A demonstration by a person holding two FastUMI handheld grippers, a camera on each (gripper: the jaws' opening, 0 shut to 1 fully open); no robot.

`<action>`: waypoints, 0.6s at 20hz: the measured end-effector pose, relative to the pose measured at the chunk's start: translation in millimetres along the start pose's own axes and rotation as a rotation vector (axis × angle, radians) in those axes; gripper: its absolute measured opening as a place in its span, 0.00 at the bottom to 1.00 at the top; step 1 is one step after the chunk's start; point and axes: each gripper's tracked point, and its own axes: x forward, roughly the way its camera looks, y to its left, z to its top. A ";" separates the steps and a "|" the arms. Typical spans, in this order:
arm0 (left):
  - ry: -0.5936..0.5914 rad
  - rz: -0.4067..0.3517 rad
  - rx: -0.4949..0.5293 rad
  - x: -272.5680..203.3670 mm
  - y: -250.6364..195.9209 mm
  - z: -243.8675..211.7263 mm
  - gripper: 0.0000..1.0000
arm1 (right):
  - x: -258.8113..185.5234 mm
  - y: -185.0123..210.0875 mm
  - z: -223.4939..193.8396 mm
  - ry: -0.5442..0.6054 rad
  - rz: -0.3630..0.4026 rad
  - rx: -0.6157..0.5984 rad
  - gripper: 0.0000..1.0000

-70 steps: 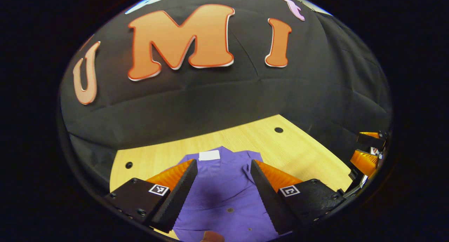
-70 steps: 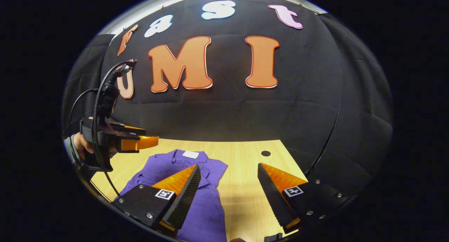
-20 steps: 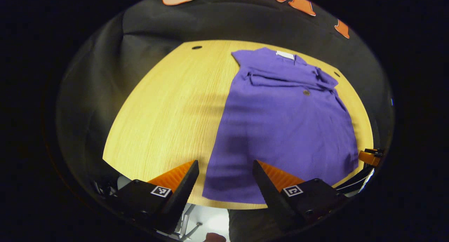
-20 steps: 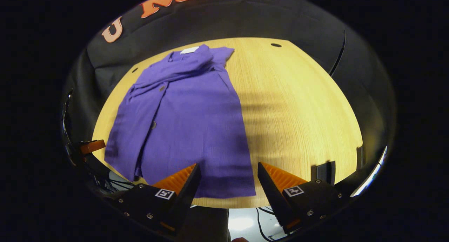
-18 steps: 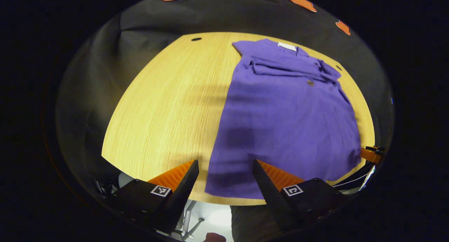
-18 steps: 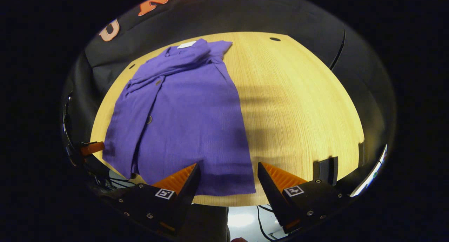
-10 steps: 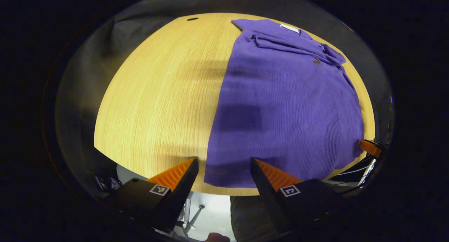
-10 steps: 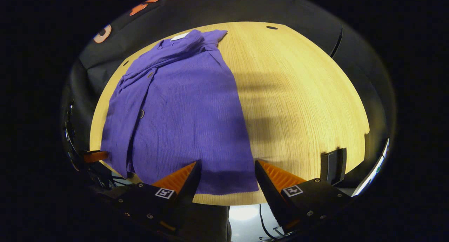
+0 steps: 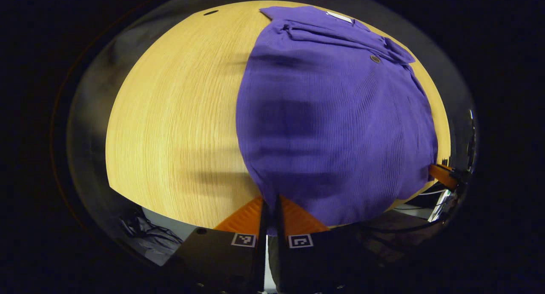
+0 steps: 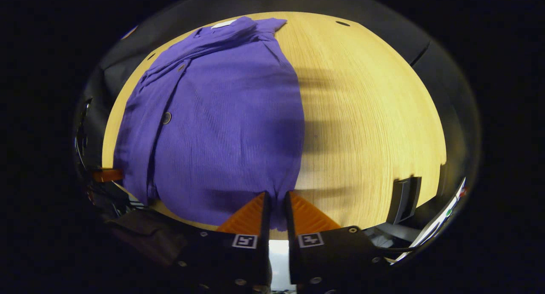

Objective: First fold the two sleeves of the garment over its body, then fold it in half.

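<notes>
Left hand-held gripper (image 9: 269, 204) now clamped on the near-left hem corner of the purple shirt (image 9: 332, 115), right hand-held gripper (image 10: 276, 202) clamped on the near-right hem corner (image 10: 281, 196); half a second ago both sets of fingers stood wide apart, straddling those corners without touching. Shirt flat on the wooden surface (image 9: 170, 115), collar at the far end, sleeves (image 9: 336, 36) already laid across the chest. Likely the start of the fold in half: hem pinched at both corners, ready to lift and carry toward the collar.
</notes>
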 end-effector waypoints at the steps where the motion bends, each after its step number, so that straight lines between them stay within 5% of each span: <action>1: 0.004 -0.008 0.013 -0.8 -3.9 7.8 0.13 | -2.7 4.3 -0.1 0.015 0.028 0.045 0.14; 4: 0.019 -0.048 0.001 6.5 -5.2 17.6 0.10 | -3.4 27.8 -9.0 0.089 0.154 0.145 0.04; 7: 0.007 -0.077 -0.019 -6.1 -13.8 28.7 0.09 | -16.6 30.0 3.9 0.035 0.143 0.126 0.04; 12: -0.059 -0.162 -0.030 -44.1 -25.7 59.0 0.09 | -48.7 56.0 40.4 -0.052 0.243 0.185 0.03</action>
